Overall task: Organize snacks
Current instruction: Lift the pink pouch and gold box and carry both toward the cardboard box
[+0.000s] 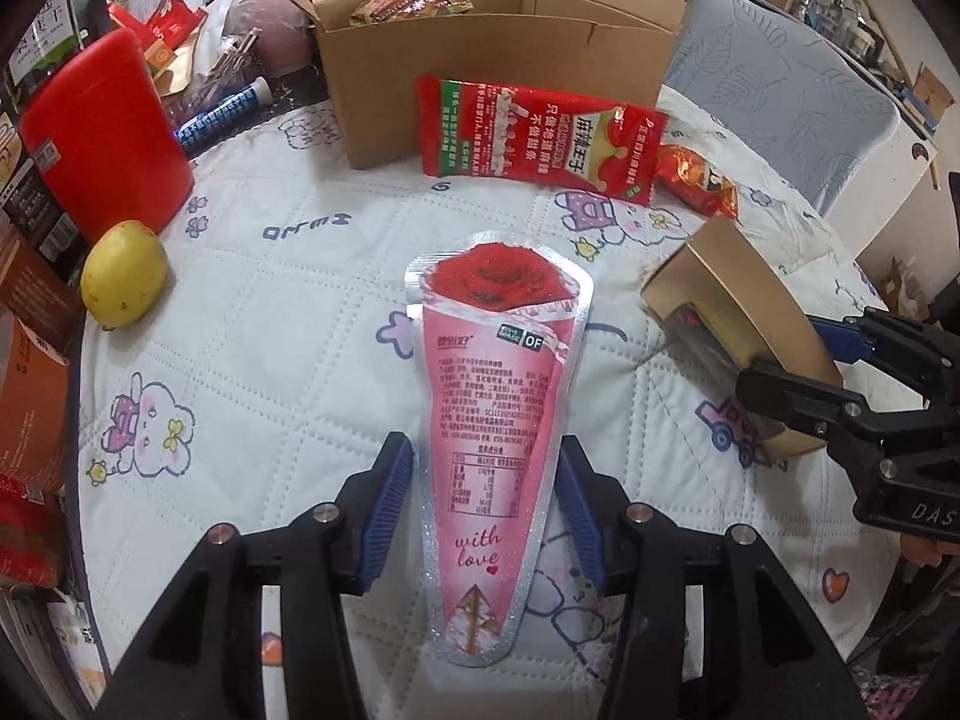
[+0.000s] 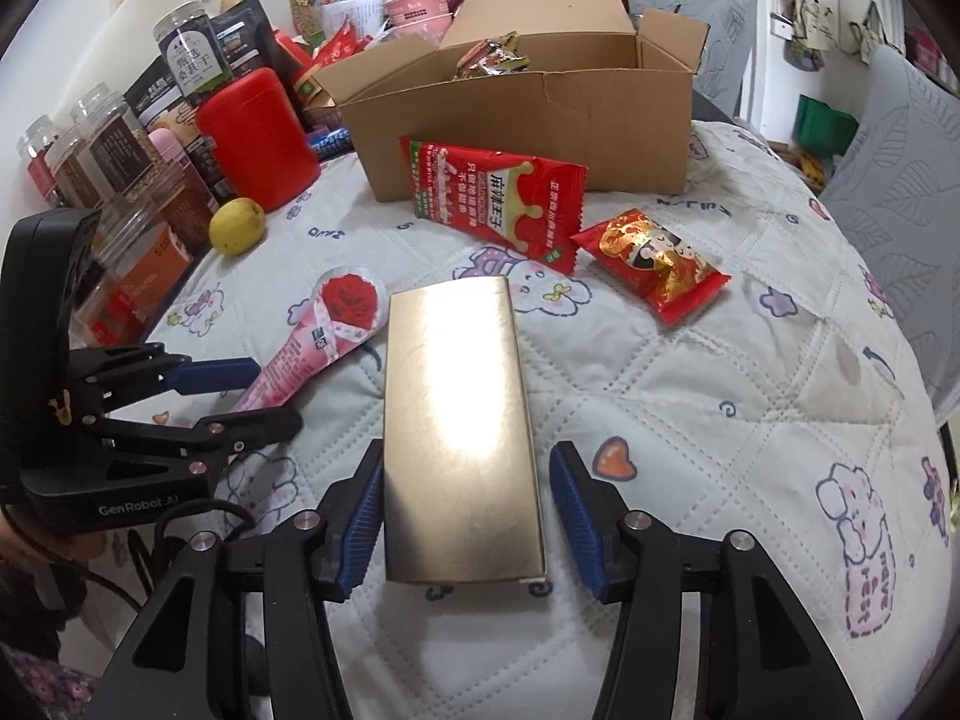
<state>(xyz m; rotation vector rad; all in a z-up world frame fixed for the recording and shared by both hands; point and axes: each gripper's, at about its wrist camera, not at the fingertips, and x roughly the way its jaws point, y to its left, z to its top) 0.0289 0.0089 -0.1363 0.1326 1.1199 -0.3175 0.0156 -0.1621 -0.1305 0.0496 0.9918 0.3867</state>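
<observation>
We see left tongs [image 1: 486, 516] open astride rose pouch [image 1: 492, 414] | right tongs [image 2: 465, 516] open astride gold box [image 2: 459, 420] | both lying mid-table [image 2: 690, 408].

Pink cone packet [image 1: 489, 414] reads "with love"; left claw [image 2: 264, 396] apparently "GenRobot.AI".

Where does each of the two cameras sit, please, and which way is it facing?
Left wrist: sits on the left tongs, looking forward and down along them at the pink rose packet between their open fingers; the right tongs show at the right edge, around the gold box.
Right wrist: sits on the right tongs, looking forward and down at the gold box between them; the left tongs show at the left.
Shared: packet, gold box, cardboard box, red snack bag, quilted tabletop.
</observation>
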